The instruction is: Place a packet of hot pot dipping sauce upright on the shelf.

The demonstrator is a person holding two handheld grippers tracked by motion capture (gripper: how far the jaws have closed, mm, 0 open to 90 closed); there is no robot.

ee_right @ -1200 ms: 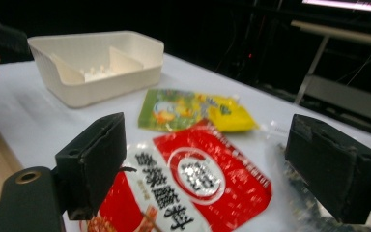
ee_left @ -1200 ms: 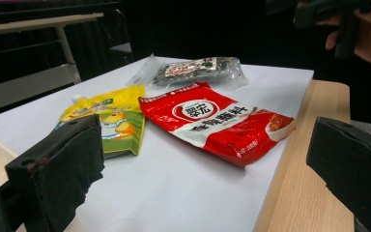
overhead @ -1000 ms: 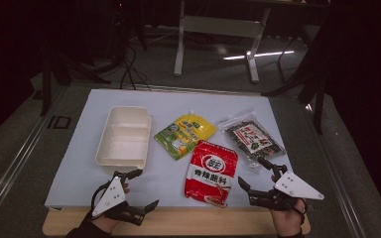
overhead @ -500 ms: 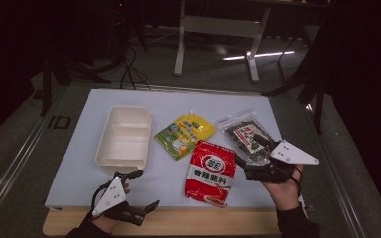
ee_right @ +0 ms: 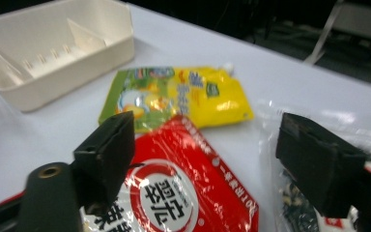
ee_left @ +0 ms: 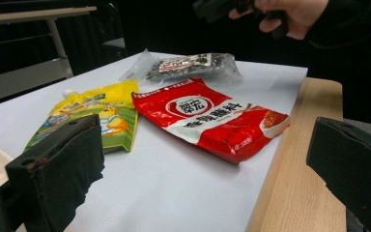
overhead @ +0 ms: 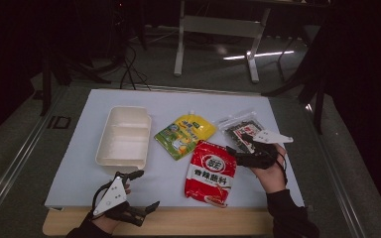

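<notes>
Jaws of the right tool (overhead: 238,151) stand wide apart with nothing pressed between them, though they have just been closing a little. This tool hangs low over the right side of the desk (overhead: 84,163). It points left, at the spot where the red packet (overhead: 211,172) meets the clear bag of dark bits (overhead: 238,126). In the right gripper view the red packet (ee_right: 174,193) lies under and between the jaws, and the clear bag (ee_right: 290,203) sits under the right jaw. I think the red packet is what it wants. That packet lies flat. Its long side runs from the near edge of the desk toward the far side, tipped a bit. The right hand (overhead: 270,171) is much nearer to it than the left.

The left tool (overhead: 136,191) waits at the near edge, jaws apart and empty, well away from the packets.

Farther out lies a yellow and green pouch (overhead: 184,135), just beside the red one. Left of that sits an empty white tray (overhead: 124,138).

Count them: three packets, one tray, two tools.
</notes>
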